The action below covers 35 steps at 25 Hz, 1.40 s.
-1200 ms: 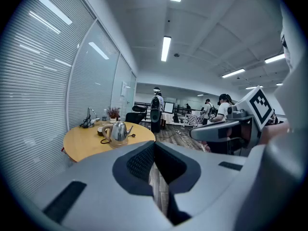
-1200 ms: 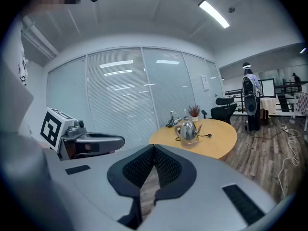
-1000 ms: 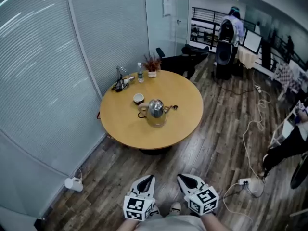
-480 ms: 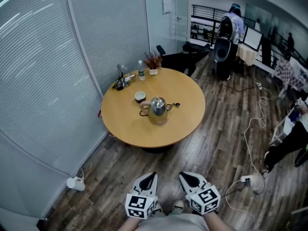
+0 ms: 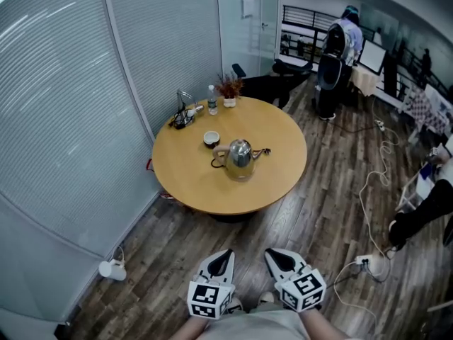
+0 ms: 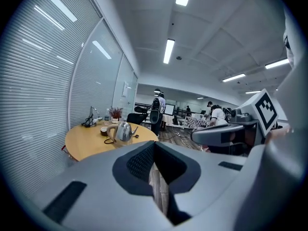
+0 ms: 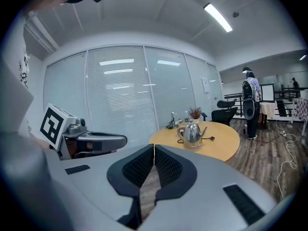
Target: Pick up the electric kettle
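Electric kettle [image 5: 240,154] sits approx mid round worktop [image 5: 185,183], handle to the left, spout to the right in head view, w/ a black cord [image 5: 260,151] trailing off the spout side. There is bare worktop all round it and no edge is close. A cup [image 5: 211,138] is near it on the far-left side, not touching. The far-left rim is crowded: a dark stand [image 5: 182,114], a bottle [image 5: 212,100] and a small plant [image 5: 228,89], all well apart from the kettle.

Left gripper [image 5: 222,256] and right gripper [image 5: 273,255] are low in head view, side by side close to the person's body, both over wood floor [image 5: 212,243] and well short of the worktop's near edge. Both pairs of jaws are closed, pads together w/ nothing btwn them, as each gripper view shows plainly. Both point roughly toward the worktop, tilted a bit down.

Room to move: open floor btwn the grippers and the near rim. On the left side, a glass wall w/ blinds [image 5: 71,119] runs close past the worktop's left edge, so the gap there is narrow. A white device [image 5: 112,269] is on the floor at the wall's foot. The right side is wider, but white cable [image 5: 373,190] loops across the floor to a power strip [image 5: 364,265], and a seated person's leg [image 5: 423,217] is at the far right. Behind the worktop is a dark office chair [image 5: 263,88] near the far rim, and further back a standing person [image 5: 338,48] by desks.
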Each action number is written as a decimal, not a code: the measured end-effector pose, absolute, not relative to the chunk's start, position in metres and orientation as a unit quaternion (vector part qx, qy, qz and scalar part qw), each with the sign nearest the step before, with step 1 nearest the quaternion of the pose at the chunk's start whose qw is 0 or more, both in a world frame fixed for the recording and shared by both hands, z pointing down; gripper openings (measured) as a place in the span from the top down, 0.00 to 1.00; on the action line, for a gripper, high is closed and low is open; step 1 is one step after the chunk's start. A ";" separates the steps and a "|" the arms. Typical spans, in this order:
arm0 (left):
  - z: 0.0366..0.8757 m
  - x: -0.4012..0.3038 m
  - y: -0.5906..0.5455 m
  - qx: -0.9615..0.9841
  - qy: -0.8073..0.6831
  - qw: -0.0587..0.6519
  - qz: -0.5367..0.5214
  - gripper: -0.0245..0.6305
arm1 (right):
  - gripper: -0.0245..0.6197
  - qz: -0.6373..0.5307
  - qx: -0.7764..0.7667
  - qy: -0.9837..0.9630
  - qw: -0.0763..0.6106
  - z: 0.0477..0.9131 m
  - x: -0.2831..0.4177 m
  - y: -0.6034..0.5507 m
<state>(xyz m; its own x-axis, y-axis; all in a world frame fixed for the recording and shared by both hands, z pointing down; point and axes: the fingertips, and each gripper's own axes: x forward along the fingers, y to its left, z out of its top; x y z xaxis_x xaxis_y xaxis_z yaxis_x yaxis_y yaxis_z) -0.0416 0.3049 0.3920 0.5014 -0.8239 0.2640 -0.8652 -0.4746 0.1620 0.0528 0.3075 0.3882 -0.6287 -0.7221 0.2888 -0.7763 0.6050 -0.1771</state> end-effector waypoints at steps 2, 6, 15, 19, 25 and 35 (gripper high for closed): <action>0.392 -0.051 0.302 0.853 -0.497 0.144 0.069 0.96 | 0.91 0.143 0.417 -0.892 0.095 0.388 0.042 0.309; 0.394 -0.063 0.300 0.854 -0.494 0.151 0.058 0.96 | 0.91 0.144 0.415 -0.892 0.104 0.393 0.029 0.310; 0.400 -0.071 0.274 0.854 -0.494 0.151 0.066 0.96 | 0.91 0.153 0.414 -0.891 0.112 0.404 0.026 0.279; 0.400 -0.073 0.247 0.851 -0.500 0.147 0.064 0.96 | 0.91 0.155 0.405 -0.894 0.111 0.409 0.023 0.249; 0.401 -0.072 0.198 0.845 -0.510 0.140 0.071 0.96 | 0.91 0.149 0.391 -0.902 0.109 0.405 0.022 0.194; 0.393 -0.054 0.083 0.837 -0.526 0.136 0.066 0.96 | 0.91 0.148 0.379 -0.908 0.104 0.403 0.048 0.077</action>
